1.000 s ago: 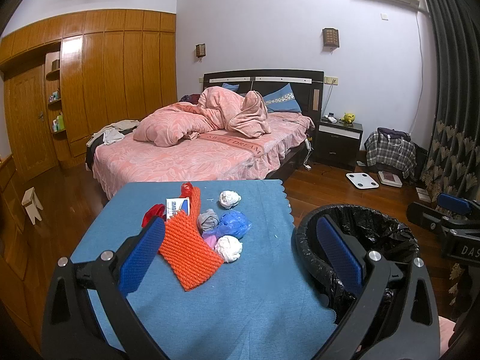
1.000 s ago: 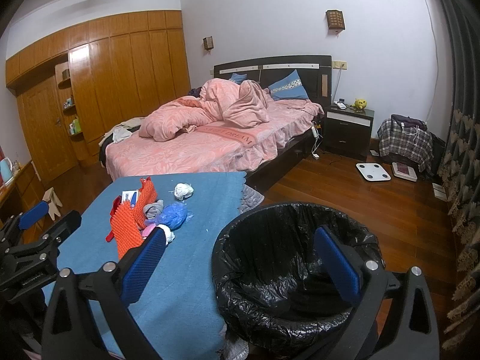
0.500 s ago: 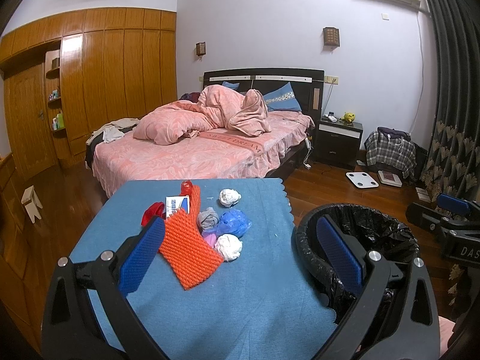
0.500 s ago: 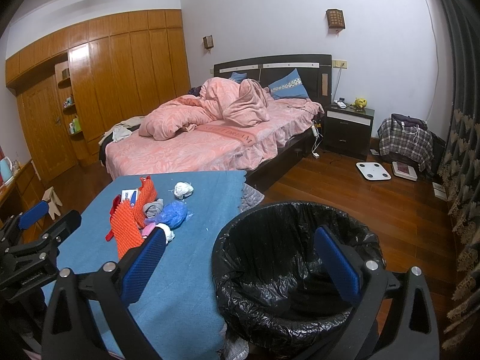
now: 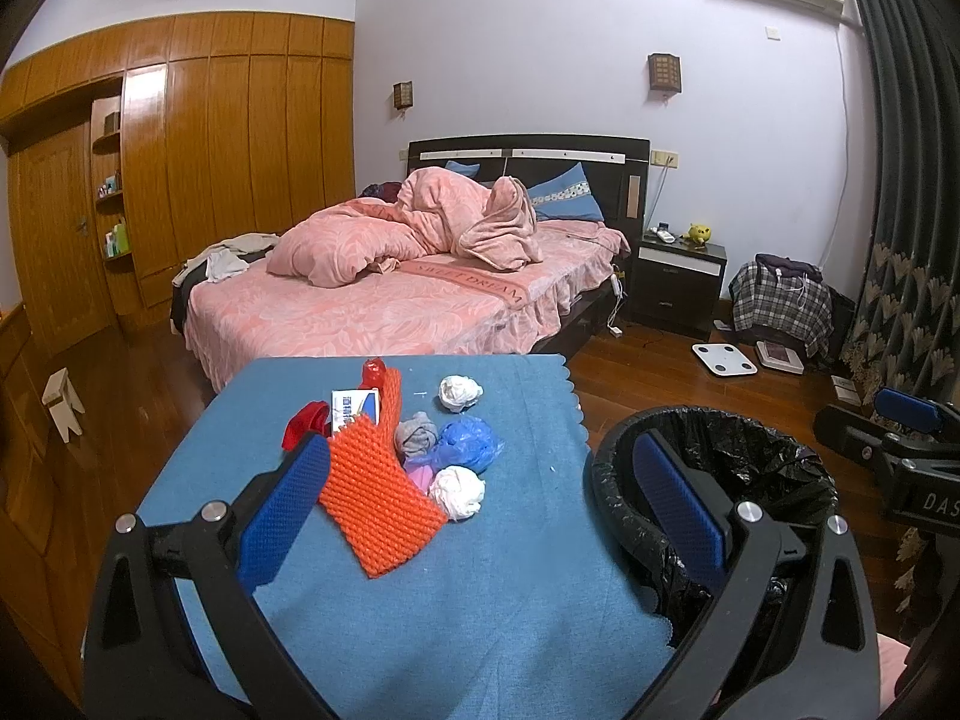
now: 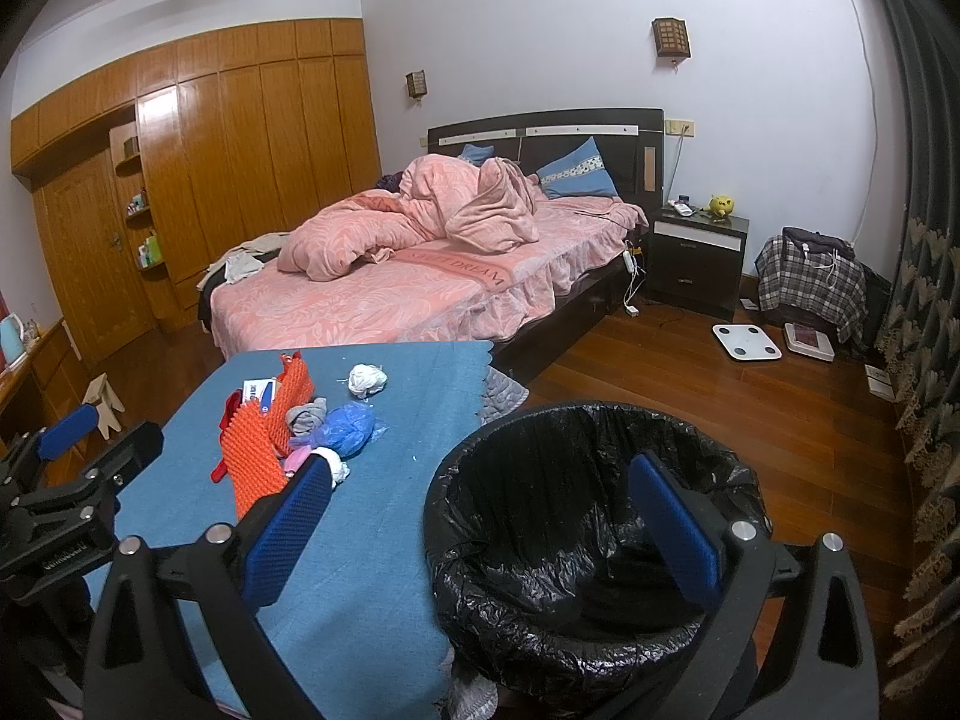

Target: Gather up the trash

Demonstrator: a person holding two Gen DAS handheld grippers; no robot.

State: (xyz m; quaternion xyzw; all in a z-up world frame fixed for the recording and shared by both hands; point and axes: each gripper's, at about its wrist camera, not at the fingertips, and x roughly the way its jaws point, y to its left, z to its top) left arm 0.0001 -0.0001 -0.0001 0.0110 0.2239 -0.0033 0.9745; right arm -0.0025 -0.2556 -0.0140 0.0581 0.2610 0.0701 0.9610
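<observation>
Trash pile [image 5: 420,456] on blue table [image 5: 480,630], ahead of left gripper [image 5: 480,504]; both grippers' jaws spread, empty.

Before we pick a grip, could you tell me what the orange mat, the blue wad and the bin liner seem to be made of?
Orange mat: probably soft rubber or silicone, matte, covered in rows of small nubs. Blue wad: likely thin plastic film, crumpled and slightly translucent. Bin liner: thin black plastic, glossy and wrinkled, folded over the rim.
</observation>
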